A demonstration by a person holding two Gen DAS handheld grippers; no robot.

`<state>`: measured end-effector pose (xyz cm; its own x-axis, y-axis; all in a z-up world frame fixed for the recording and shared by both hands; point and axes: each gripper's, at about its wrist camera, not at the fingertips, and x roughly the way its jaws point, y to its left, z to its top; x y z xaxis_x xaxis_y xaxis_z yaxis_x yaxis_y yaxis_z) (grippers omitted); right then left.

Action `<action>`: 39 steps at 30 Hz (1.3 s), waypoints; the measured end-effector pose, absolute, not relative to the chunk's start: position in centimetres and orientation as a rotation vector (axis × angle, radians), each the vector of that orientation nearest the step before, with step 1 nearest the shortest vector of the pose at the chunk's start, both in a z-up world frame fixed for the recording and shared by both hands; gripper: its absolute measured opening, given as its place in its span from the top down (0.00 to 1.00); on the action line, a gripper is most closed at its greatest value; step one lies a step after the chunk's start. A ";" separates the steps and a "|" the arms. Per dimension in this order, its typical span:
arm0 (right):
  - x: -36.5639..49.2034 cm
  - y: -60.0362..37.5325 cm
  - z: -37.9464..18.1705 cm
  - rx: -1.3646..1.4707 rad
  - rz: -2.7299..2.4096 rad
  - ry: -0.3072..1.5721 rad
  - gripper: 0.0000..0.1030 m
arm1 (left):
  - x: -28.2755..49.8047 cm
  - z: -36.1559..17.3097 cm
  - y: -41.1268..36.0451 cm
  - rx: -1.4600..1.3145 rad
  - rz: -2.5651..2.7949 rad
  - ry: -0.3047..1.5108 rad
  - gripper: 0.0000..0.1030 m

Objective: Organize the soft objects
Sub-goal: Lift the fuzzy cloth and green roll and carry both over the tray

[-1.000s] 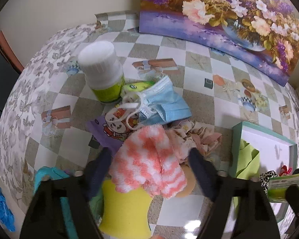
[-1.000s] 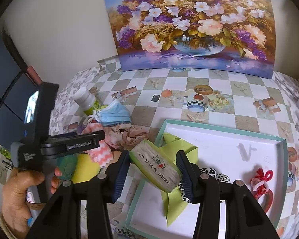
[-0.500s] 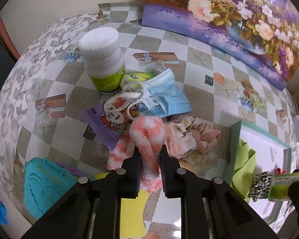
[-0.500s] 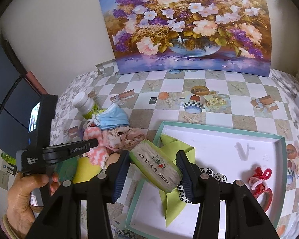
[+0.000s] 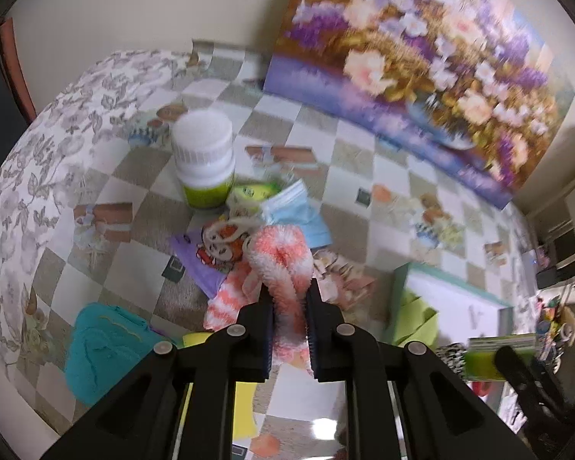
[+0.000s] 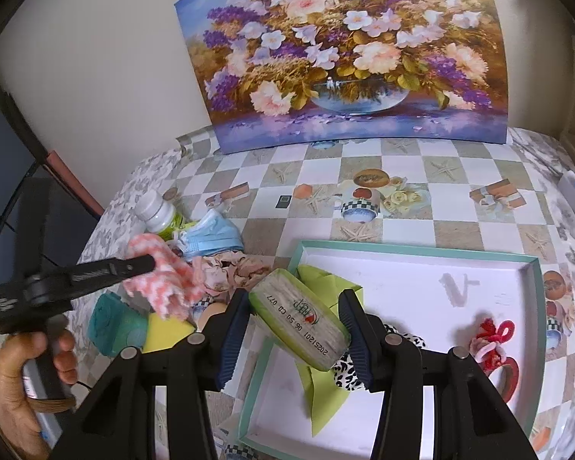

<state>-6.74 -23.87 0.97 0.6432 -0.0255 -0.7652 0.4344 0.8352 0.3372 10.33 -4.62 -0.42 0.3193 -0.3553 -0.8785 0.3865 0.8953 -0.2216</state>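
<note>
We have the pink-and-white fuzzy sock (image 5: 283, 264) pinched in the left tool (image 5: 287, 318), its pads pressed on a bunched fold near the middle, the ends dangling above the surface (image 5: 349, 176). It reads as light, limp and squashy (nothing to break), so a mid-body pinch suits it, though the fluff could slip from a shallow bite. The left hand (image 6: 30, 375) sits at eight o'clock in the right view, tool aimed steeply down. The right tool (image 6: 295, 326) is clamped on a green wrapped packet (image 6: 299, 318) over the teal tray (image 6: 402, 249), whose rim lies at four o'clock of the sock
</note>
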 end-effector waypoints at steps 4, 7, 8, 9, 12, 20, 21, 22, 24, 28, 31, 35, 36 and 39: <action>-7.3 -24.5 1.0 0.546 -0.301 0.829 0.51 | 9.3 1.6 -4.5 0.016 -0.520 1.097 0.85; -8.1 -25.4 1.0 0.569 -0.326 0.815 0.51 | 8.6 2.8 -4.6 0.000 -0.545 1.069 0.85; -8.3 -25.7 1.0 0.576 -0.334 0.810 0.51 | 8.3 3.4 -4.5 -0.004 -0.550 1.054 0.85; -8.7 -26.0 1.0 0.584 -0.341 0.804 0.51 | 8.1 3.7 -4.4 -0.007 -0.554 1.043 0.85; -9.6 -26.9 1.1 0.611 -0.367 0.784 0.51 | 7.5 5.2 -4.0 -0.020 -0.565 0.999 0.85; -11.2 -28.5 1.1 0.663 -0.407 0.751 0.51 | 6.3 8.1 -3.0 -0.043 -0.575 0.913 0.85; -11.4 -28.7 1.2 0.668 -0.412 0.747 0.51 | 6.2 8.4 -3.1 -0.043 -0.579 0.906 0.85; -11.5 -28.9 1.2 0.673 -0.414 0.742 0.51 | 5.9 8.7 -3.1 -0.042 -0.585 0.897 0.85; -12.0 -29.3 1.4 0.681 -0.431 0.733 0.51 | 5.4 9.2 -3.4 -0.039 -0.602 0.880 0.85; -13.3 -30.4 1.9 0.666 -0.508 0.721 0.51 | 4.0 10.4 -4.4 -0.028 -0.655 0.846 0.85; -14.5 -31.5 2.1 0.670 -0.570 0.709 0.51 | 2.5 11.1 -5.8 -0.003 -0.706 0.820 0.85; -16.3 -33.2 2.1 0.682 -0.646 0.702 0.51 | 0.2 11.5 -9.0 0.053 -0.794 0.803 0.85; -16.7 -33.6 1.9 0.690 -0.657 0.699 0.51 | -0.3 11.5 -9.9 0.066 -0.814 0.805 0.85; -17.6 -34.8 1.4 0.710 -0.693 0.701 0.51 | -1.9 11.3 -12.5 0.114 -0.867 0.799 0.85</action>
